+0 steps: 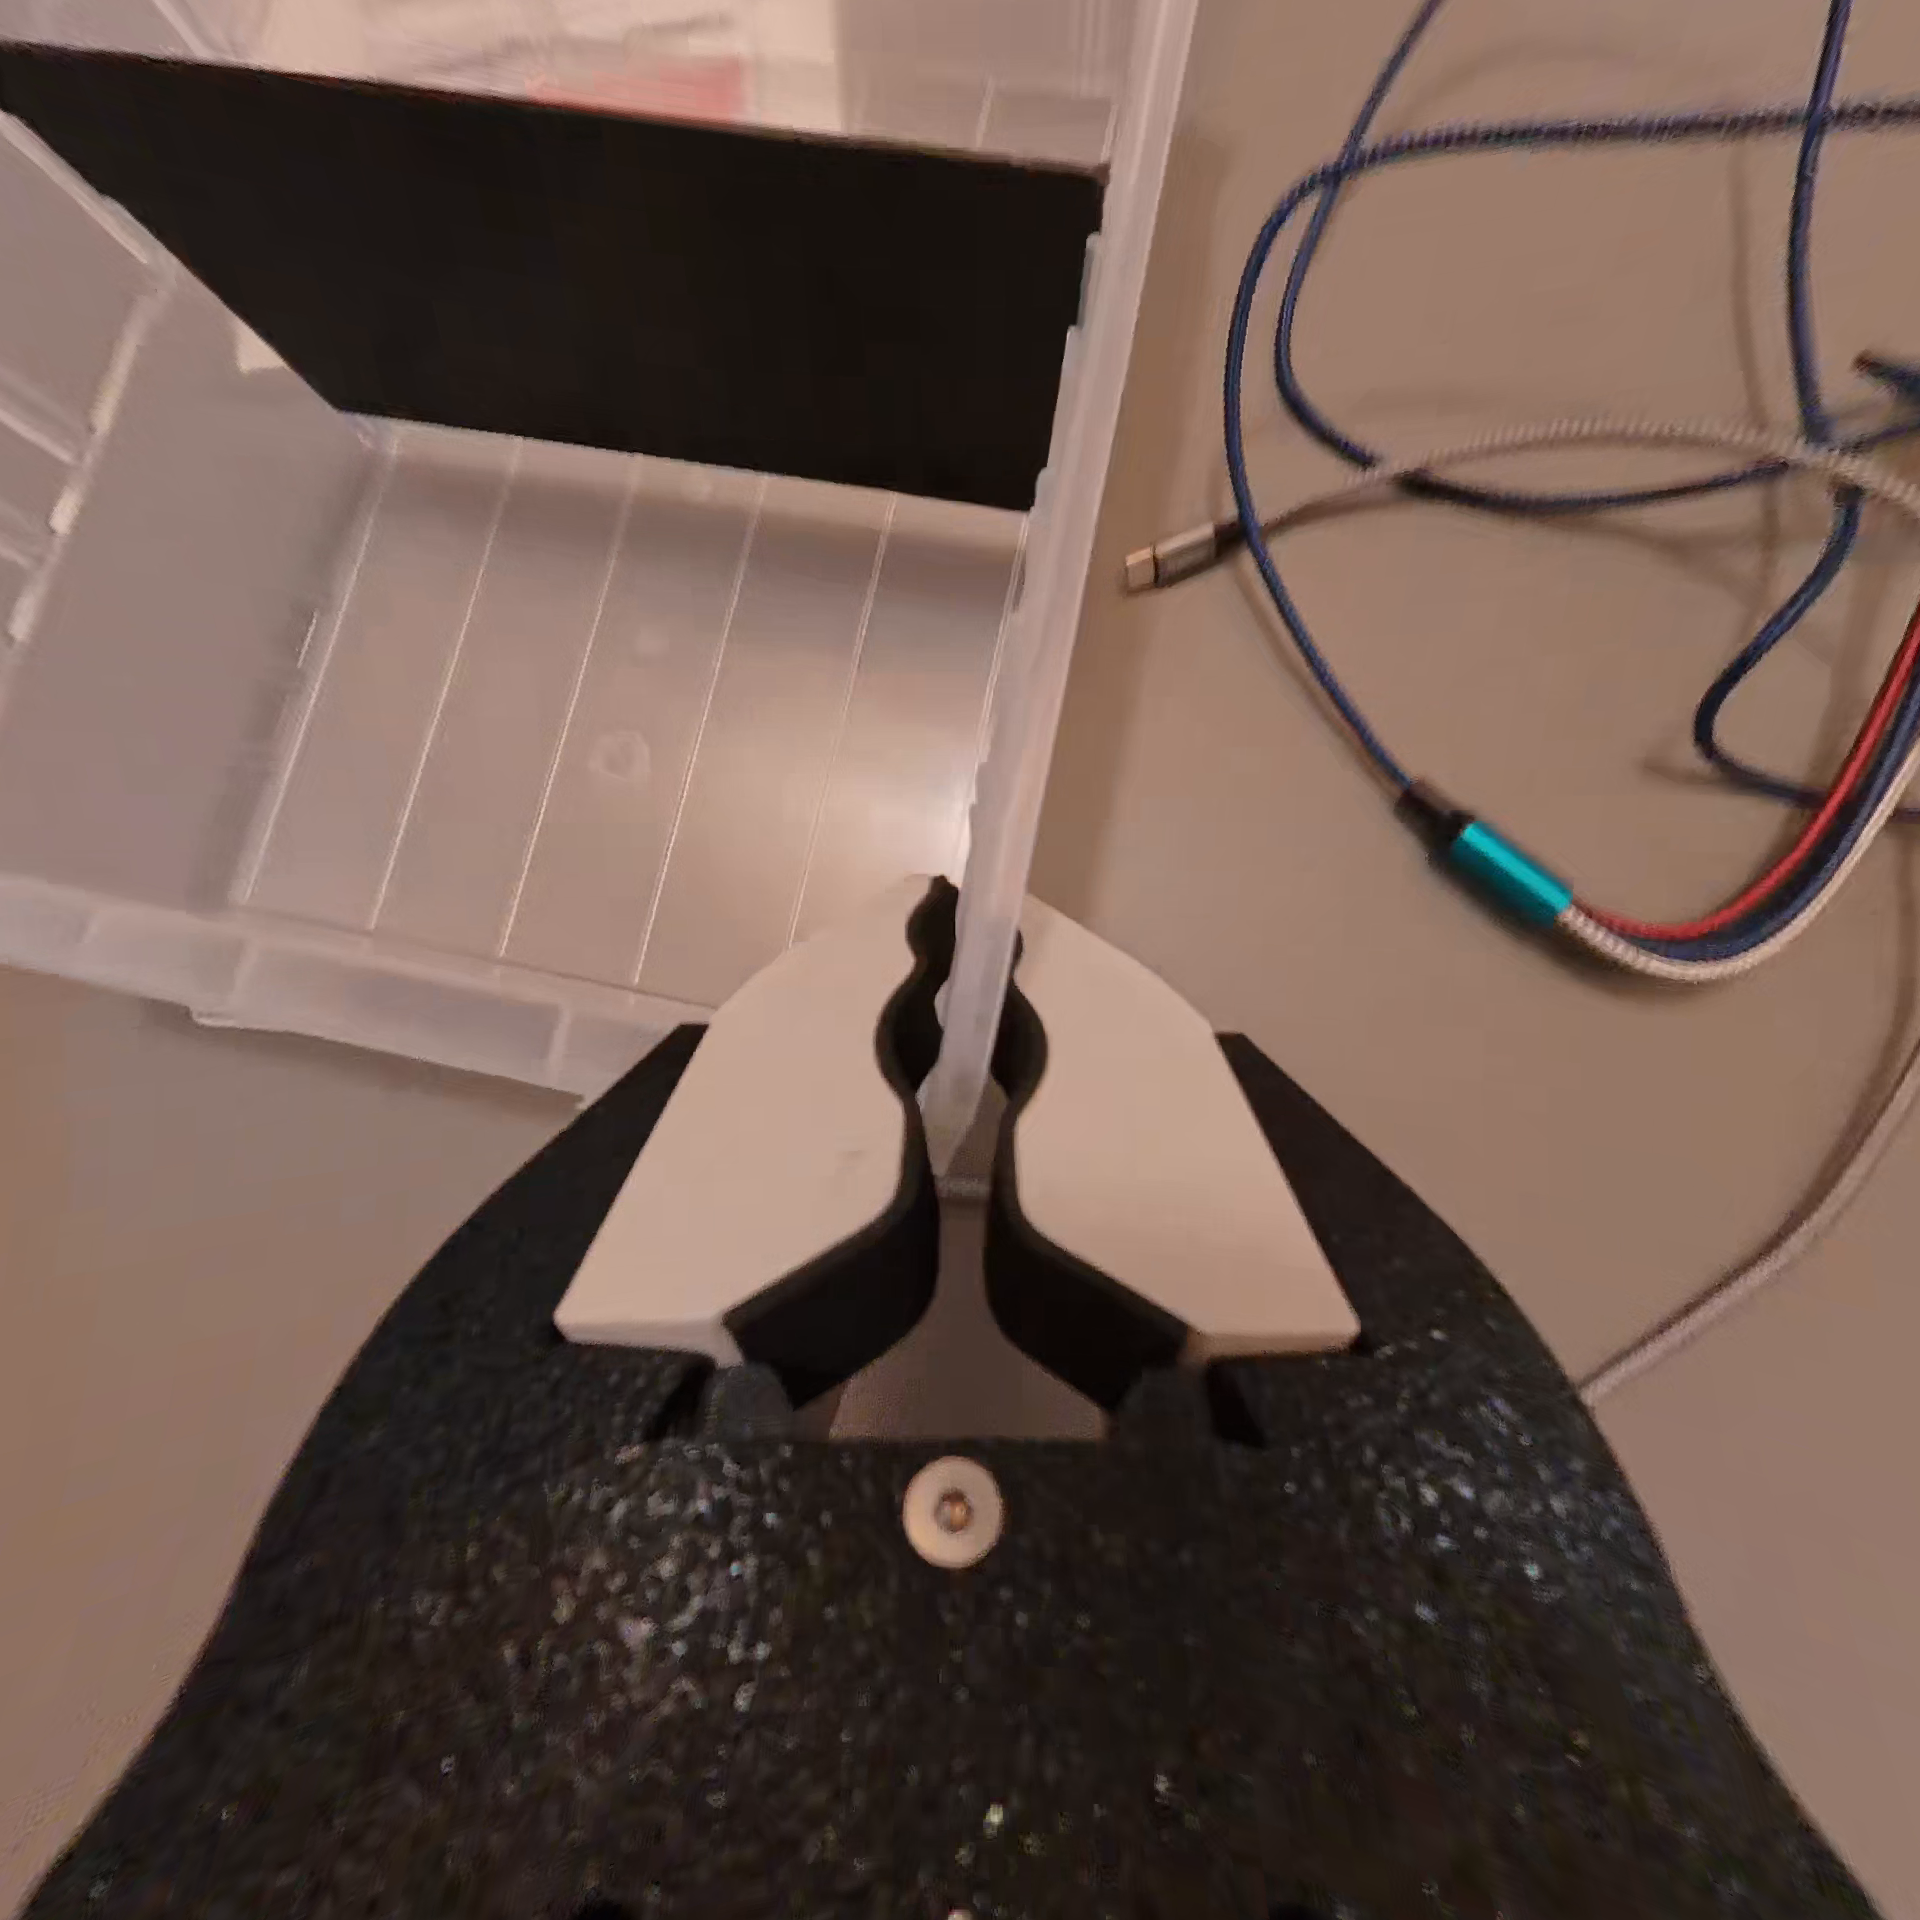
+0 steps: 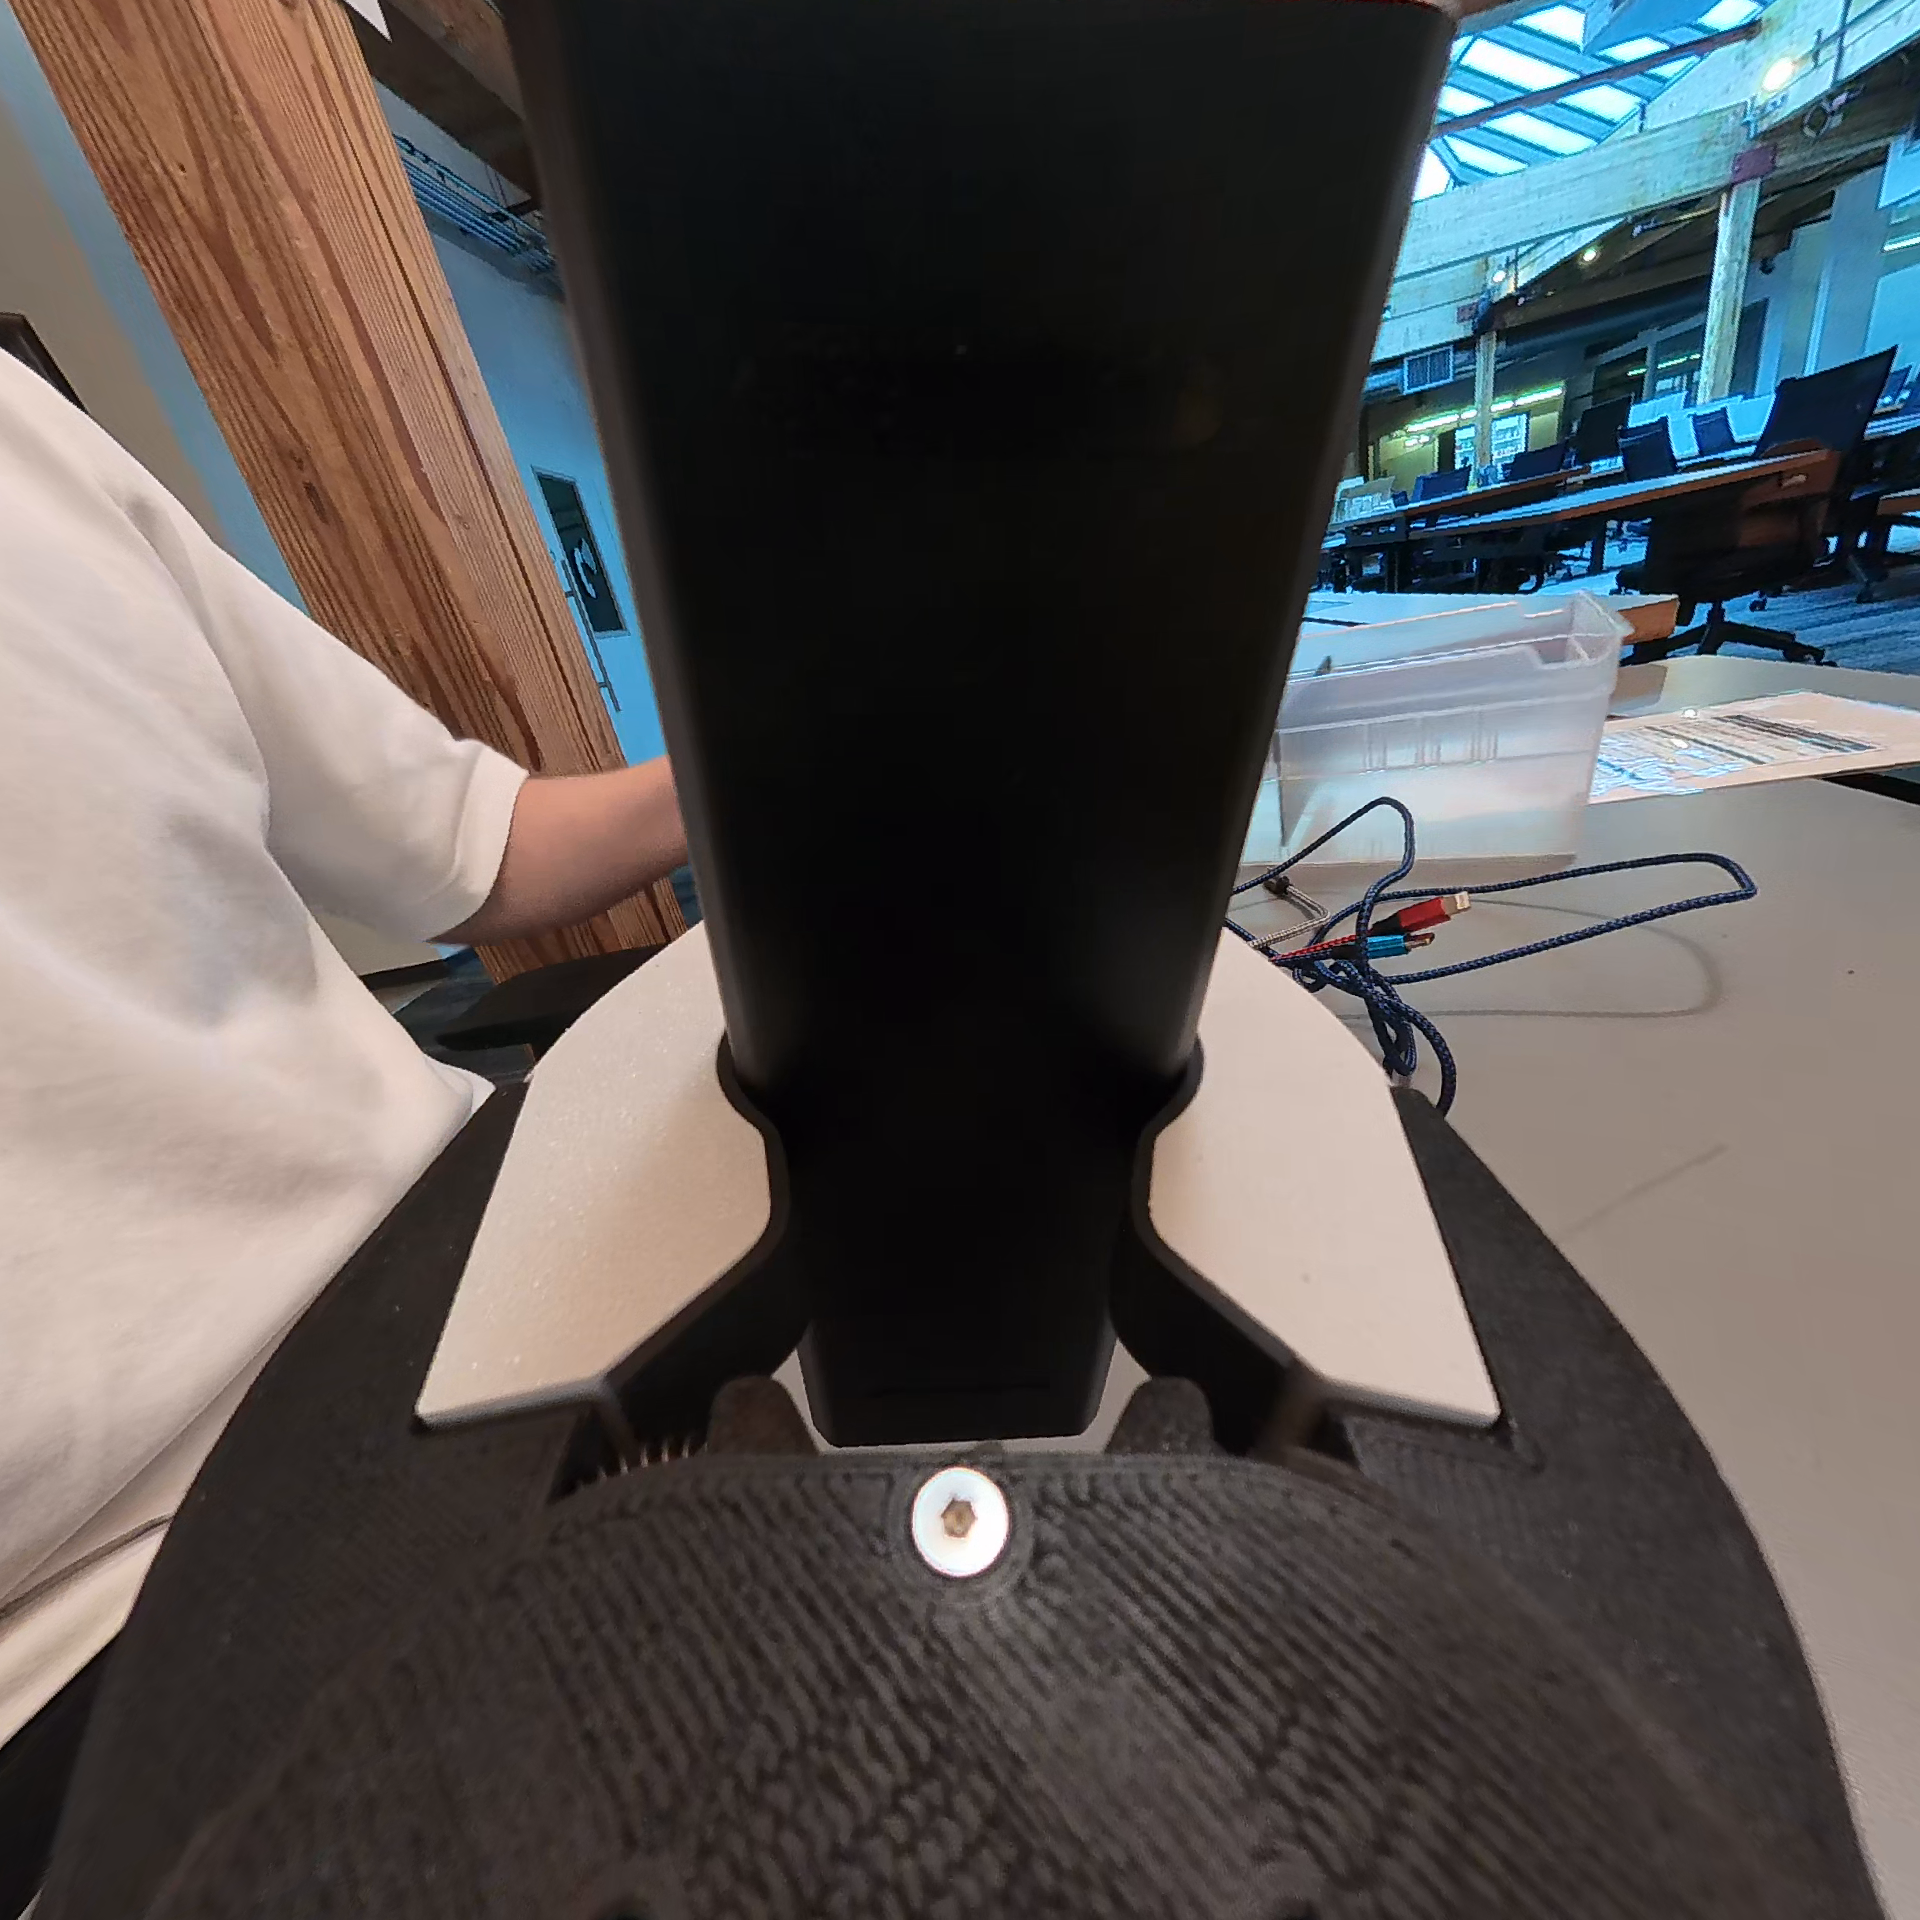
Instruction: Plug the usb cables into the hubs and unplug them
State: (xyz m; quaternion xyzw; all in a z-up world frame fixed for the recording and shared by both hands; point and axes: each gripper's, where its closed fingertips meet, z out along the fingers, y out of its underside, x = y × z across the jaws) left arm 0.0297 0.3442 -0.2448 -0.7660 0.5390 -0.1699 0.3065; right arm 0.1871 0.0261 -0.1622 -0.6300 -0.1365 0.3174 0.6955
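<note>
My left gripper (image 1: pixel 971 925) is shut on the thin side wall (image 1: pixel 1081 416) of a clear plastic bin; the wall runs up between both pads. A black slab (image 1: pixel 571 291) shows at the bin's far end. Braided USB cables lie on the table to the right: a blue one (image 1: pixel 1257 343), a teal-collared connector (image 1: pixel 1501 883) and a silver plug (image 1: pixel 1174 551). My right gripper (image 2: pixel 961 935) is shut on a tall black box-shaped hub (image 2: pixel 977 468), with both white fingers against its sides. The cable tangle (image 2: pixel 1392 935) and the bin (image 2: pixel 1455 727) lie to its right.
A person in a white sleeve (image 2: pixel 156 727) sits at the left, in front of a wooden pillar (image 2: pixel 312 364). A printed sheet (image 2: pixel 1745 743) lies beyond the bin on the grey table (image 2: pixel 1662 1195). Desks and chairs stand far behind. There is about 35 centimeters between the tips of the two grippers. The silver plug (image 1: pixel 1174 551) is about 11 centimeters from my left fingertips.
</note>
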